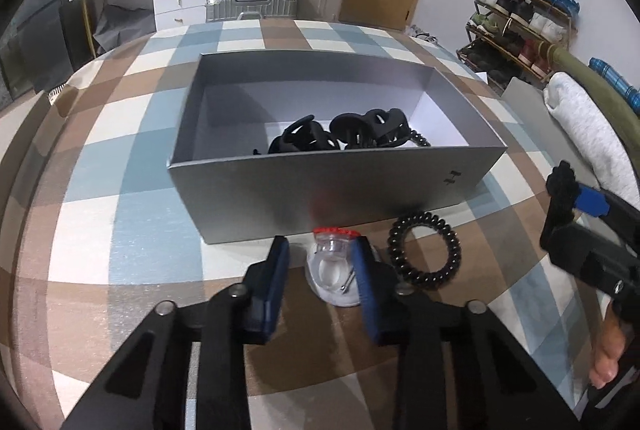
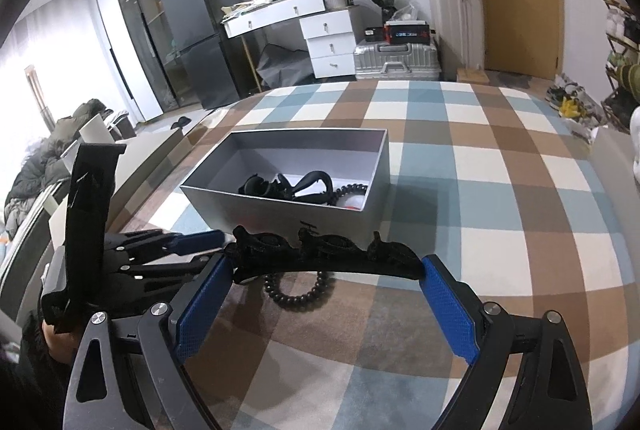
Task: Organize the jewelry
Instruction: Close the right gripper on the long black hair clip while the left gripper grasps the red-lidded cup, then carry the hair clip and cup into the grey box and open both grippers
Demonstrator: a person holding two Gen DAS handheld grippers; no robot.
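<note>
A grey open box (image 1: 320,190) sits on the checked tablecloth and holds several black hair claws (image 1: 360,130) and a black coil tie. It also shows in the right wrist view (image 2: 280,206). My left gripper (image 1: 322,258) is open around a clear item with a red rim (image 1: 334,250) lying on the cloth just in front of the box. A black spiral hair tie (image 1: 425,249) lies to its right. My right gripper (image 2: 326,272) is shut on a long black ornate hair clip (image 2: 320,254), held crosswise above the cloth near the box. The spiral tie (image 2: 298,290) lies below it.
The checked cloth (image 2: 480,190) stretches to the right of the box. White and green fabric (image 1: 580,118) lies at the table's right edge. Behind the table are a white desk, suitcases (image 2: 396,60), a fridge and a shoe rack (image 1: 520,18).
</note>
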